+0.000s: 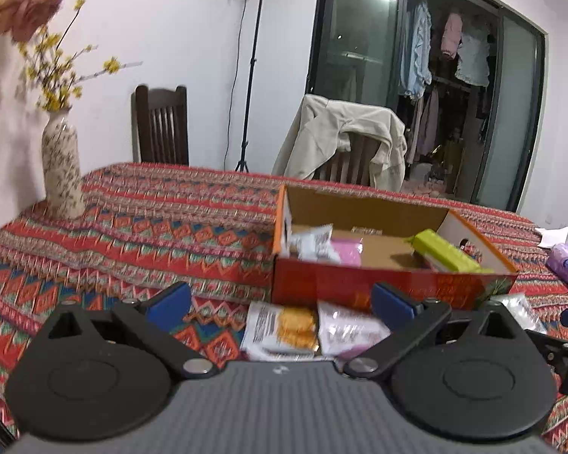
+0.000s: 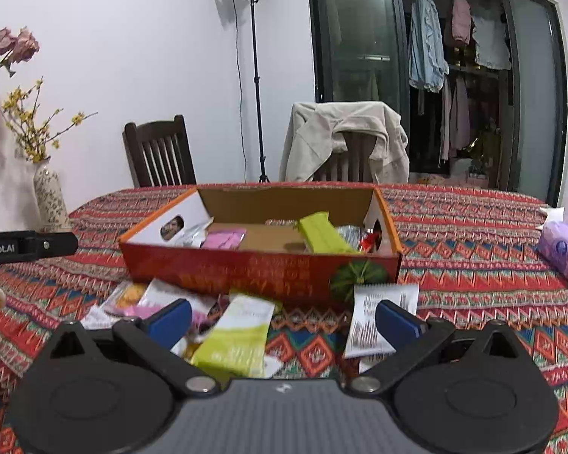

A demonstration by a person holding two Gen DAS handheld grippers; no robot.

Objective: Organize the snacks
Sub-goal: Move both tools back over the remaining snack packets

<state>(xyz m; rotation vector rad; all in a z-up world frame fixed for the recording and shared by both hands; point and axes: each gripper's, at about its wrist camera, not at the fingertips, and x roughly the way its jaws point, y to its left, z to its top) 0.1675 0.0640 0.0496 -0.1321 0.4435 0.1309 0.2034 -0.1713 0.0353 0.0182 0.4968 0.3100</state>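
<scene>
Through the left wrist view I am holding the left tongs (image 1: 282, 299) spread wide and empty above the desk (image 1: 140, 234); a clear packet of orange biscuits (image 1: 284, 327) and a pink-white packet (image 1: 346, 331) are lying just ahead between the tips, this side of the cardboard box (image 1: 390, 283). Through the right wrist view the right tongs (image 2: 284, 316) are likewise gaping, nothing held; a green packet (image 2: 234, 336) is lying just ahead, long axis pointing toward the box, its near end hidden behind the rig, so I judge the right hand nearer to it.
</scene>
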